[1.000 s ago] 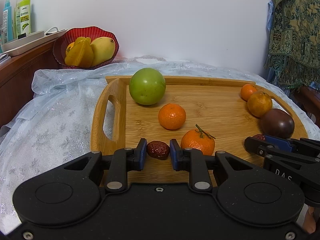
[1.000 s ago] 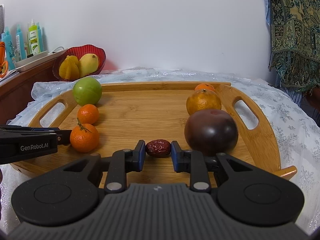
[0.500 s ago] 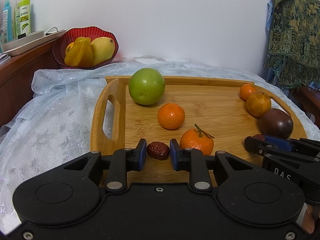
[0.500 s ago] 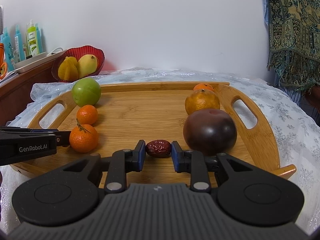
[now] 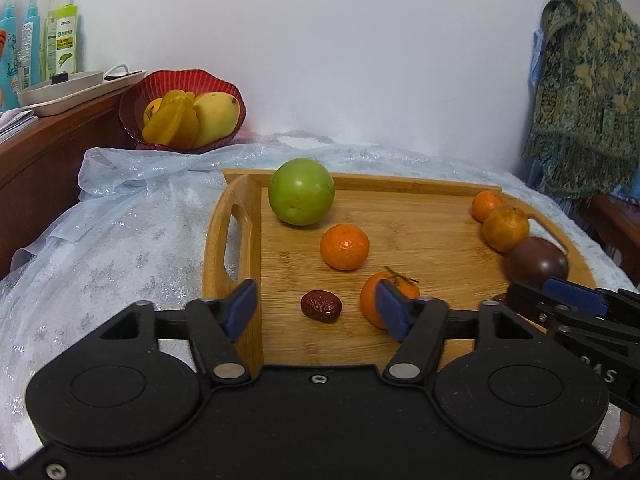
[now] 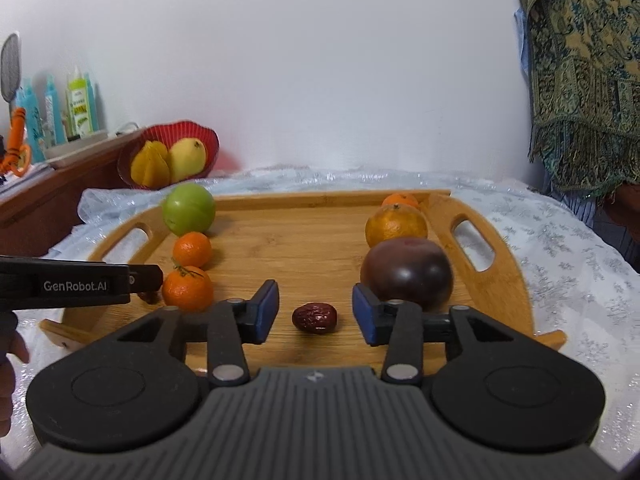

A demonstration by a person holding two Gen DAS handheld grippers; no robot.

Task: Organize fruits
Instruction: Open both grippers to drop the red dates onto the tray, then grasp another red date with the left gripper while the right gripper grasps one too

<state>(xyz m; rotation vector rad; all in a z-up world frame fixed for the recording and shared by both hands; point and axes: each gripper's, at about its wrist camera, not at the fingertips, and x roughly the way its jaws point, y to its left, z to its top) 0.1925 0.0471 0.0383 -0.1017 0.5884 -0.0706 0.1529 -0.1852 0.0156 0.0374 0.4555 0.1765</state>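
A patterned green-and-gold cloth [image 6: 580, 92] hangs at the right by the white wall [image 6: 320, 60]. Plastic bottles [image 5: 60, 36] stand upright on a wooden shelf [image 5: 48, 136] at the left.

Two wrinkled red dates [image 5: 321, 306] [image 6: 314, 317] lie on the wooden tray [image 6: 312, 232].

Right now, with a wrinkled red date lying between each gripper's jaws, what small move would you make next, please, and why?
Probably draw both grippers straight back. The left gripper and right gripper are opening, each wrinkled red date lies free on the wooden tray, and the pads touch nothing.
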